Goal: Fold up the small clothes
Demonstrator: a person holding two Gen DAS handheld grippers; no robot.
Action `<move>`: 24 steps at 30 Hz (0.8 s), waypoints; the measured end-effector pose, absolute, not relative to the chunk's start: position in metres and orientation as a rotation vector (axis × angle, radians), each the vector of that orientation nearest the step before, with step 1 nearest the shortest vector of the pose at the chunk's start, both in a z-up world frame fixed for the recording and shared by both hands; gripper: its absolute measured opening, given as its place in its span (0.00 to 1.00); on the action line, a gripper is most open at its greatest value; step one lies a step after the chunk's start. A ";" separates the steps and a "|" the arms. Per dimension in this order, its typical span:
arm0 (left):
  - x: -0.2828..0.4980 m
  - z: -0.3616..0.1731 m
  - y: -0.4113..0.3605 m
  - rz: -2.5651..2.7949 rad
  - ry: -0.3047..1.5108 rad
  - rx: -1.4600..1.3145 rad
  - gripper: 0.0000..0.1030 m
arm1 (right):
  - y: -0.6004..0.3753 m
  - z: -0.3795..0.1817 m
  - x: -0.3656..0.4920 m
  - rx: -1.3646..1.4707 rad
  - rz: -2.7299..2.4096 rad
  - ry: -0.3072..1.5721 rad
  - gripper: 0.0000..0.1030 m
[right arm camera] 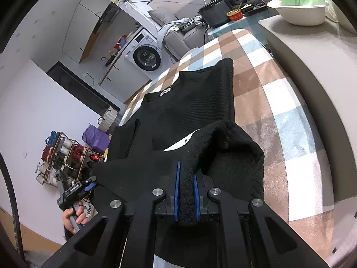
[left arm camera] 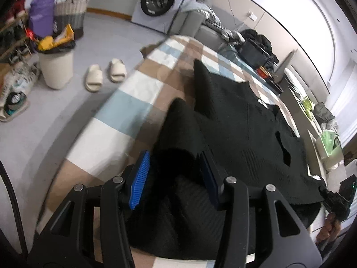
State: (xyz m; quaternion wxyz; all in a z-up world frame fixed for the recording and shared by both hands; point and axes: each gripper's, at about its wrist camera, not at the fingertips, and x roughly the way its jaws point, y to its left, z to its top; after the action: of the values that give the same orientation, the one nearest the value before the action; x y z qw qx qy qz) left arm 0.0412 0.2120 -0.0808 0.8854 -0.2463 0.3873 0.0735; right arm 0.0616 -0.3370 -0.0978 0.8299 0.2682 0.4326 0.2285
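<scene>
A black knit sweater [left arm camera: 245, 120] lies spread on the checked table cover [left arm camera: 125, 109], one sleeve pointing away. My left gripper [left arm camera: 174, 178] stands open at the sweater's near edge. Raised black fabric sits between its blue pads [left arm camera: 140, 176], and the left pad is clear of it. My right gripper [right arm camera: 186, 192] is shut on a lifted fold of the same sweater [right arm camera: 196, 109], the knit pinched between both pads. Each view shows the other gripper at the hem: the right gripper [left arm camera: 334, 198] at lower right, the left gripper [right arm camera: 87, 185] at lower left, each held by a hand [right arm camera: 73, 216].
On the floor to the left are a pair of slippers [left arm camera: 104, 73], a full waste bin [left arm camera: 57, 67] and a shoe rack [right arm camera: 64, 156]. A washing machine [left arm camera: 159, 2] stands beyond. A white basin [right arm camera: 299, 11], a red bowl [right arm camera: 235, 14] and dark clothes sit past the table's far end.
</scene>
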 end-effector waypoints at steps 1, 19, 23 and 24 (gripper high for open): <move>0.040 -0.078 0.214 0.154 0.794 -0.513 0.42 | -0.337 -0.098 0.062 0.569 0.485 0.919 0.10; 0.074 -0.070 0.196 0.051 0.795 -0.455 0.14 | -0.336 -0.103 0.066 0.572 0.479 0.940 0.10; 0.079 -0.077 0.201 0.046 0.811 -0.491 0.13 | -0.333 -0.105 0.070 0.566 0.478 0.949 0.10; 0.080 -0.078 0.202 0.047 0.805 -0.503 0.11 | -0.333 -0.105 0.070 0.566 0.478 0.948 0.10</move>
State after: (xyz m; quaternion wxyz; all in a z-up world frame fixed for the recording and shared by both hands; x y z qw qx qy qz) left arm 0.0798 0.2016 -0.0784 0.8892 -0.2421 0.3875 0.0228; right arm 0.0698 -0.3328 -0.1053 0.8245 0.2664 0.4457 0.2249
